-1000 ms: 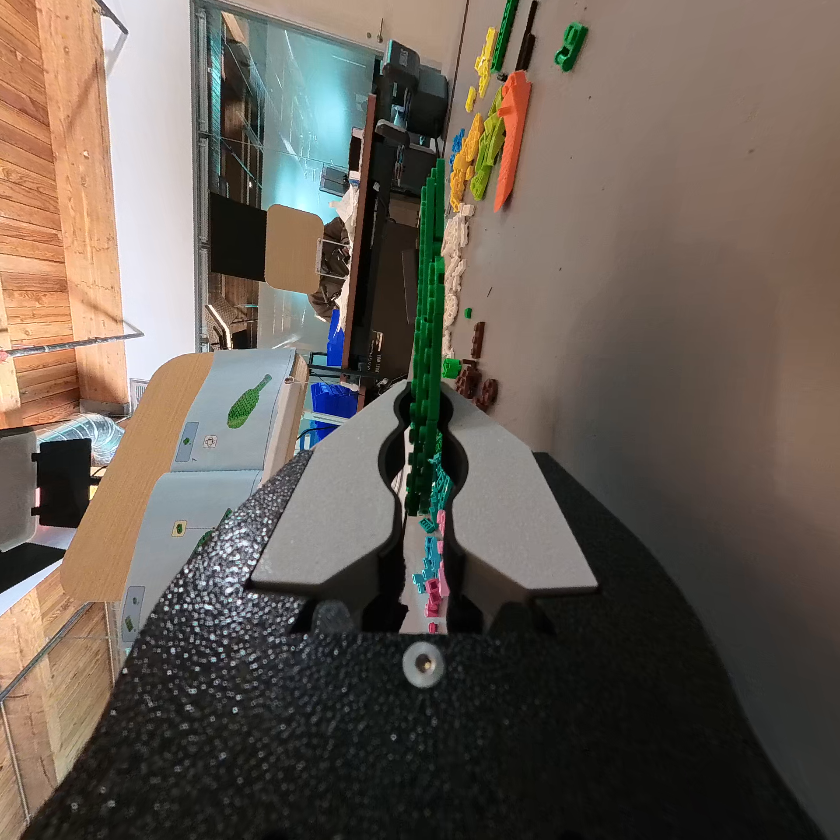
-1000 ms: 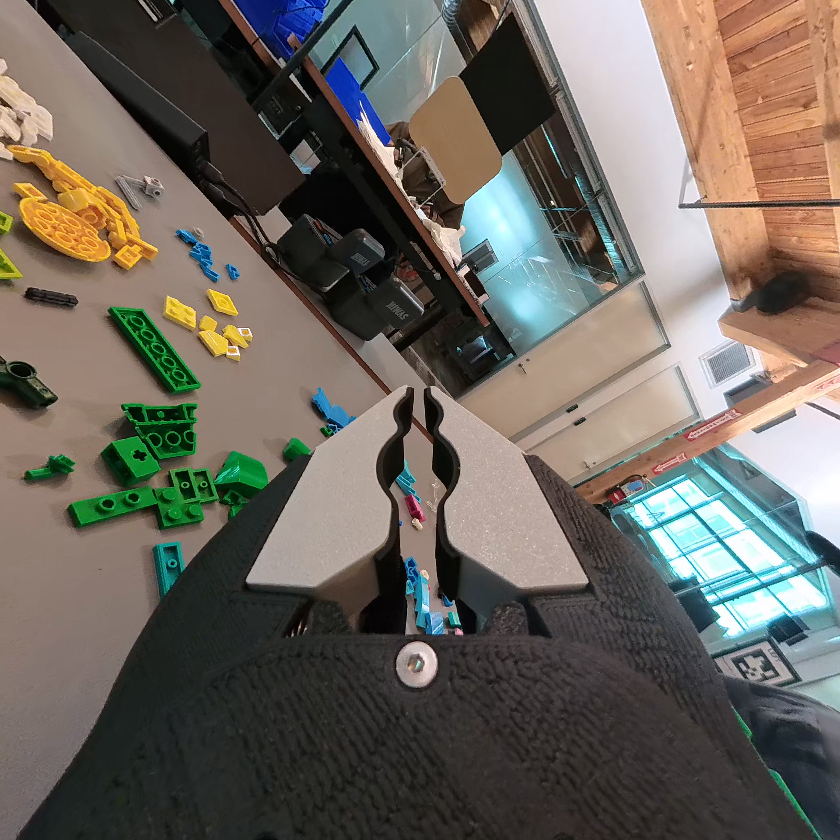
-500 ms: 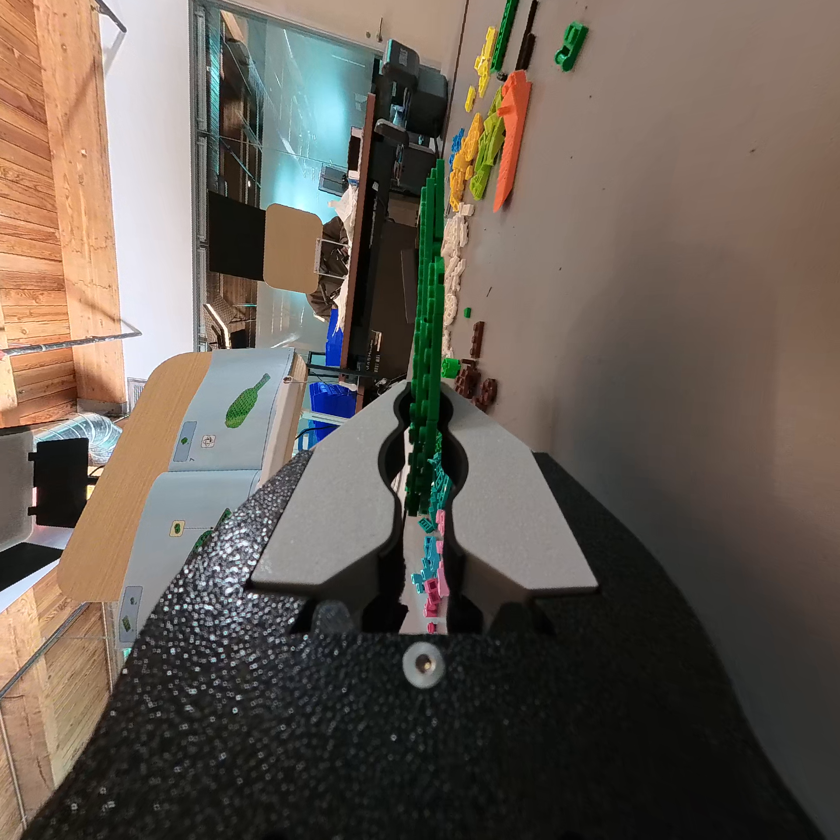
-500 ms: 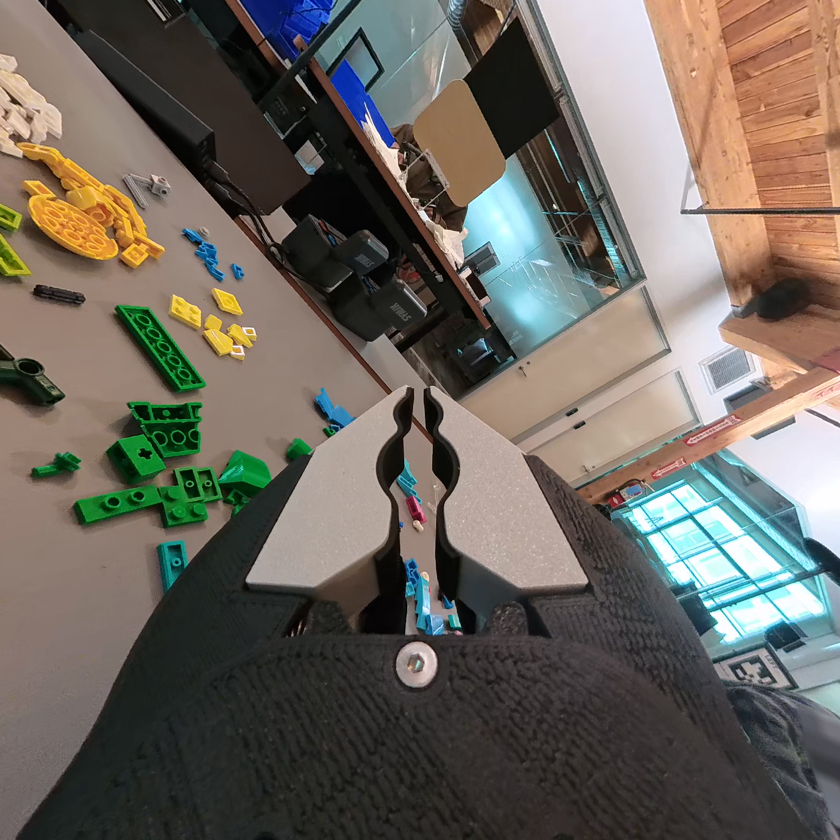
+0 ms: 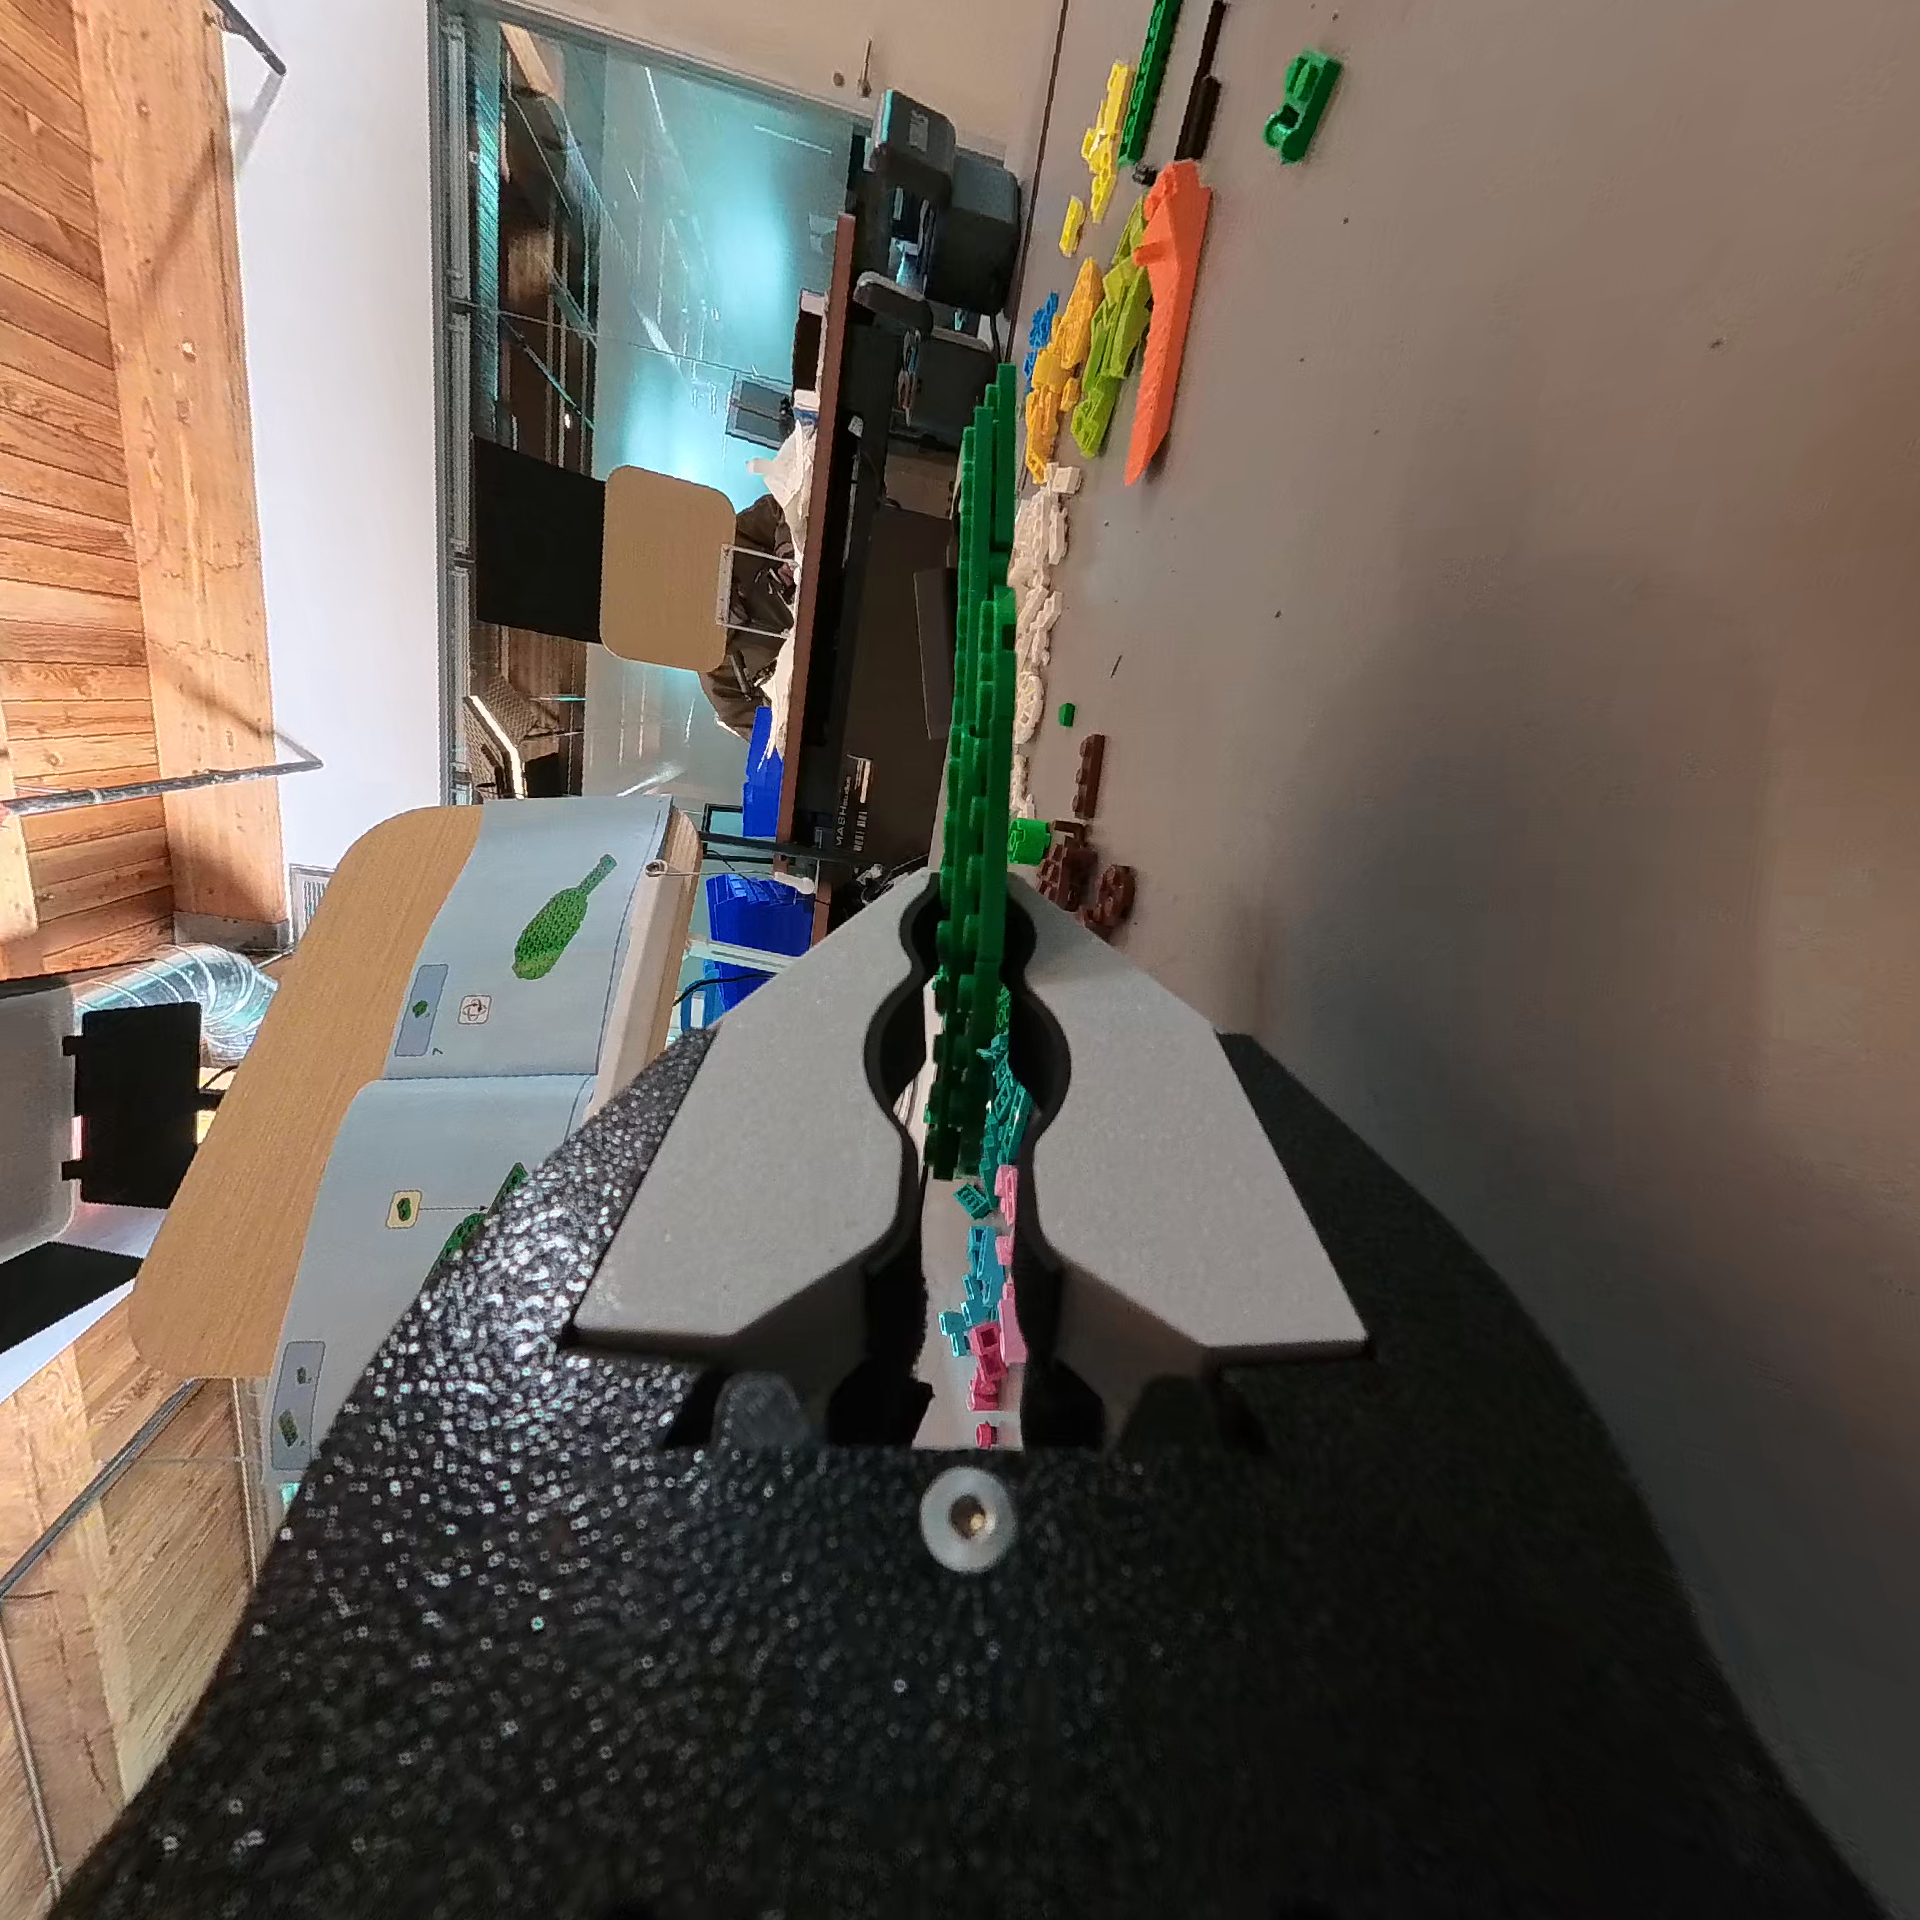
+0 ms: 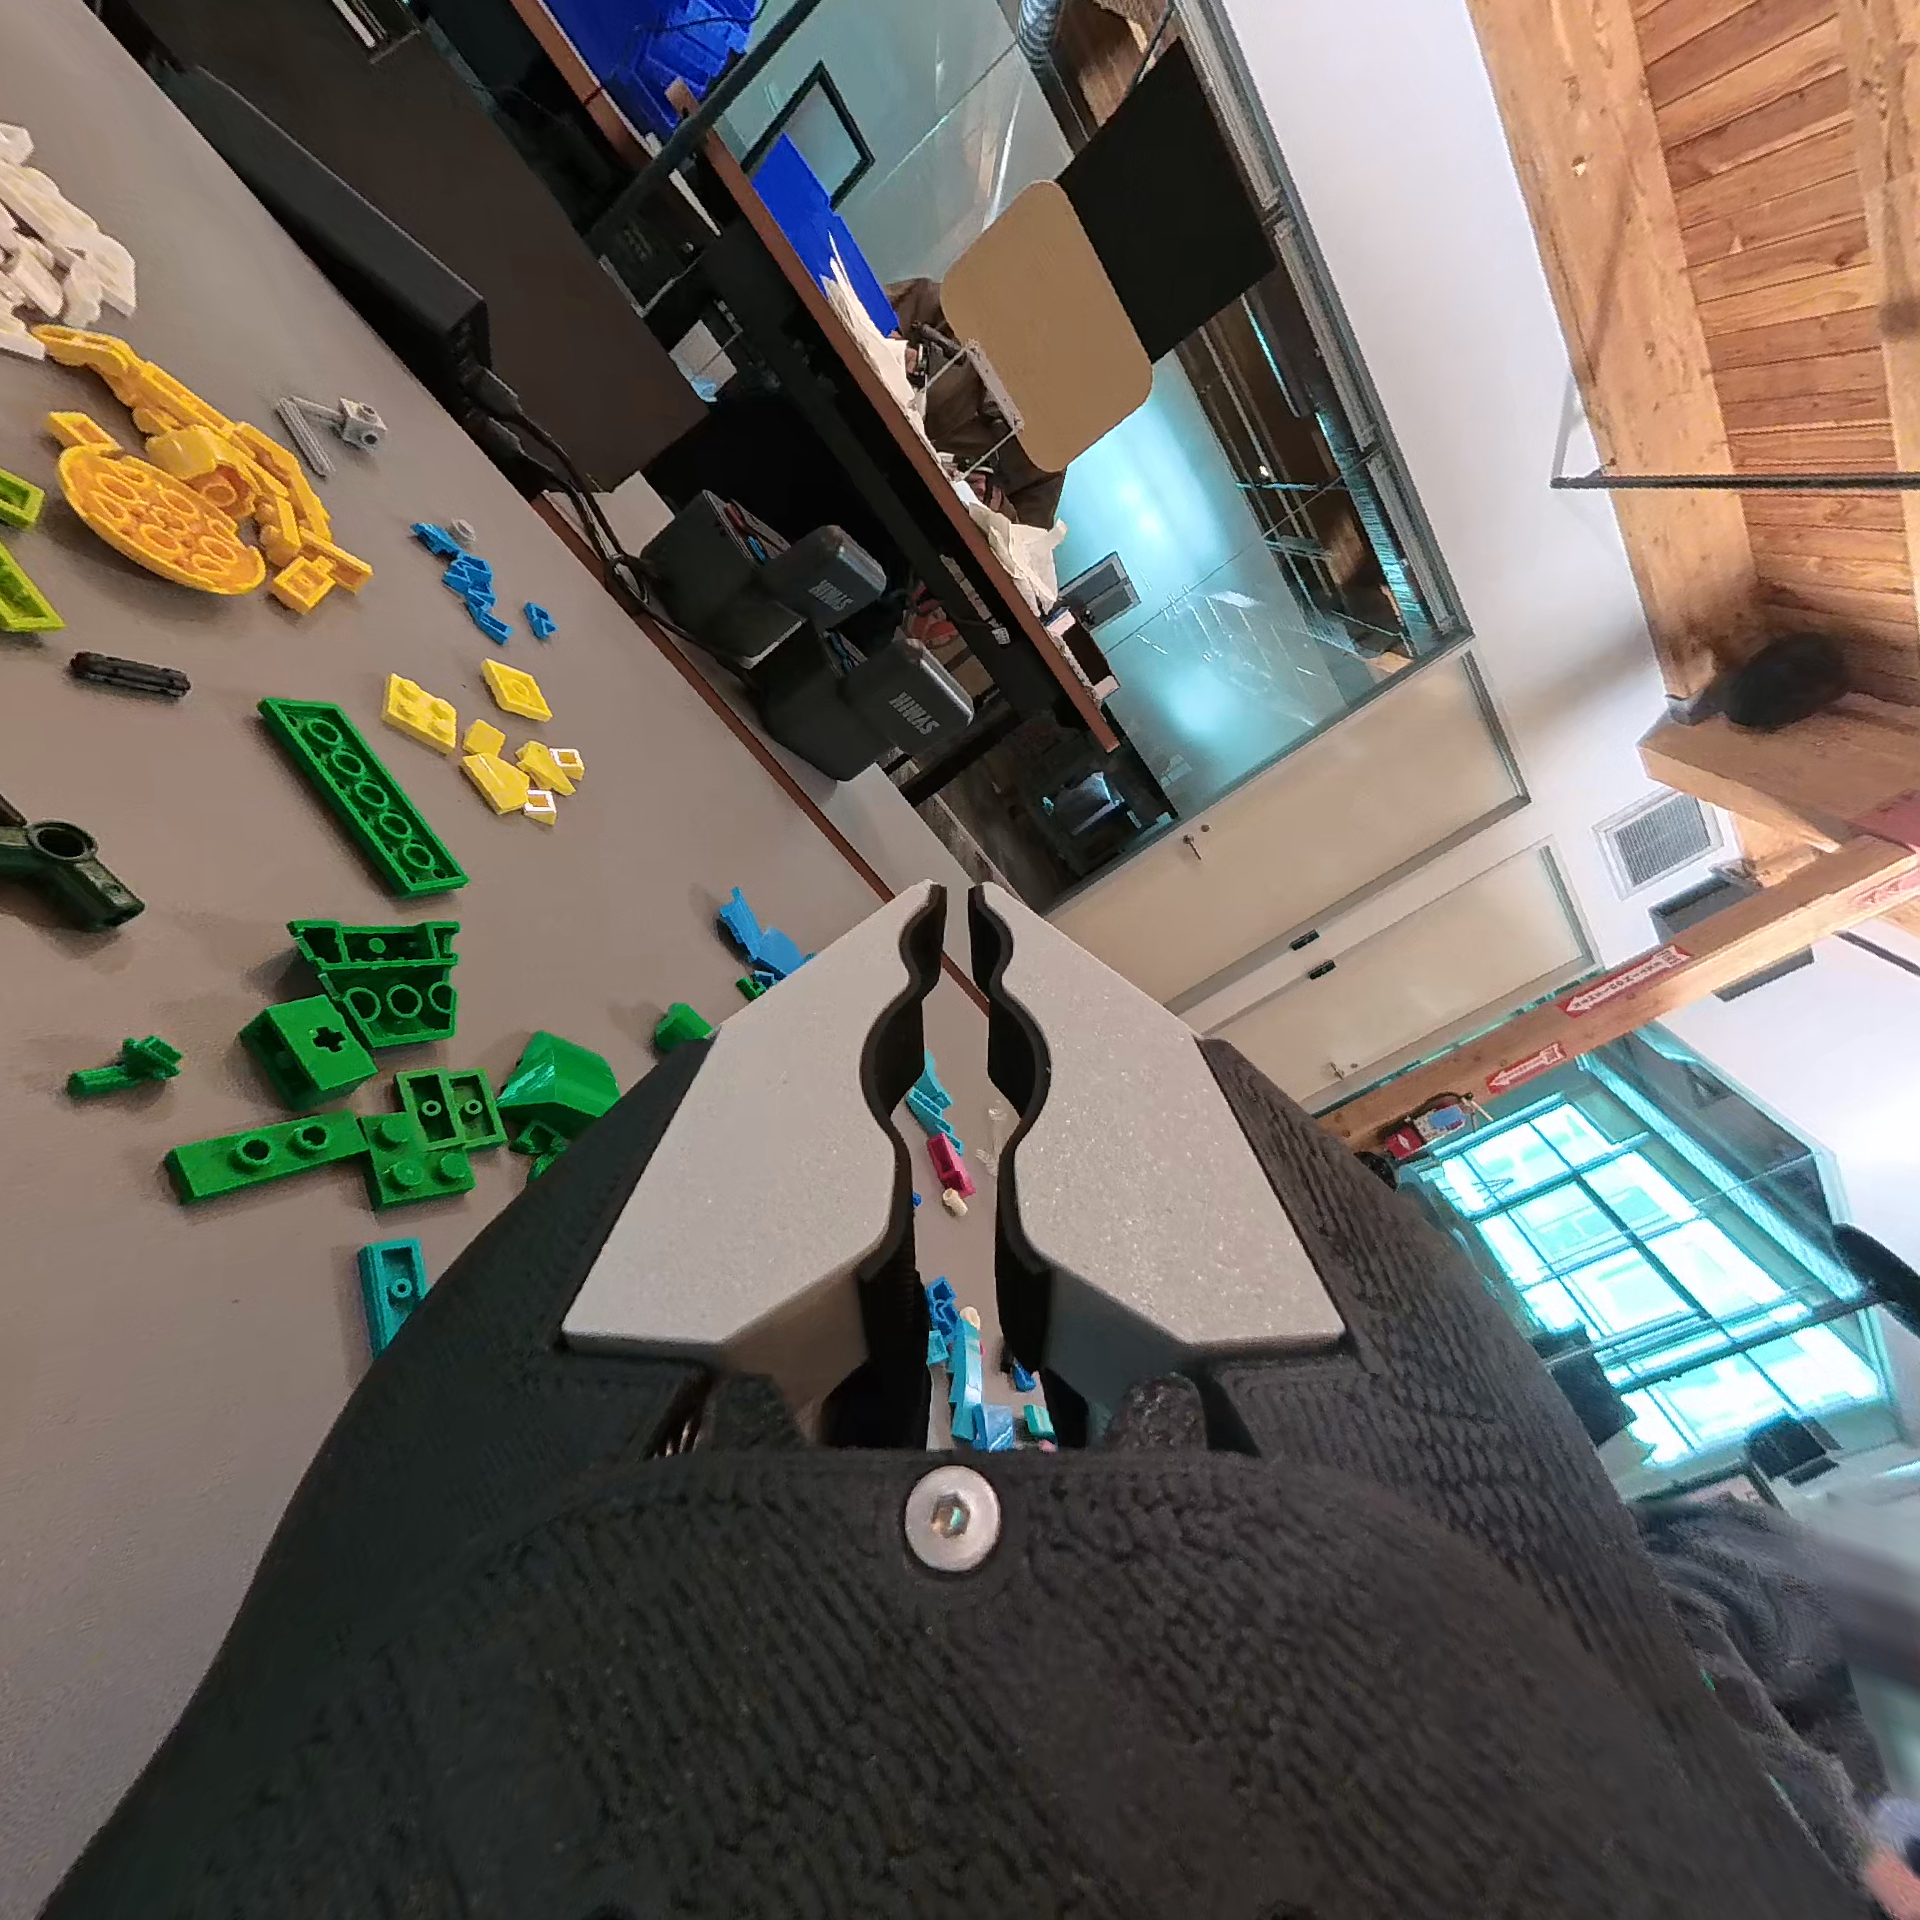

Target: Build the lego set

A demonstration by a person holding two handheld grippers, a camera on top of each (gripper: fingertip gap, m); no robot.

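In the left wrist view my left gripper [image 5: 971, 896] is shut on a long flat green brick assembly [image 5: 985, 623]. I see it edge-on. It runs between both pads and sticks out far past the fingertips, held above the grey table [image 5: 1507, 727]. Teal and pink small bricks [image 5: 995, 1288] show on the table behind the fingers. In the right wrist view my right gripper [image 6: 956, 900] is shut, with only a thin slit and nothing between the pads. It hovers over the table [image 6: 156, 1403] near loose green bricks [image 6: 358, 795] and blue pieces [image 6: 764, 940].
An open instruction booklet [image 5: 540, 935] stands on a wooden board at the left. An orange piece [image 5: 1169, 312], white pieces [image 5: 1039, 582] and brown pieces [image 5: 1091, 862] lie on the table. Yellow bricks [image 6: 156, 520] and a teal brick [image 6: 390, 1288] lie left of the right gripper. The left gripper's tips are roughly 35 cm from the right gripper's.
The left gripper keeps its hold on the green assembly and has barely moved. The right gripper stays shut and has shifted slightly, so the table pieces slide a little in its view.
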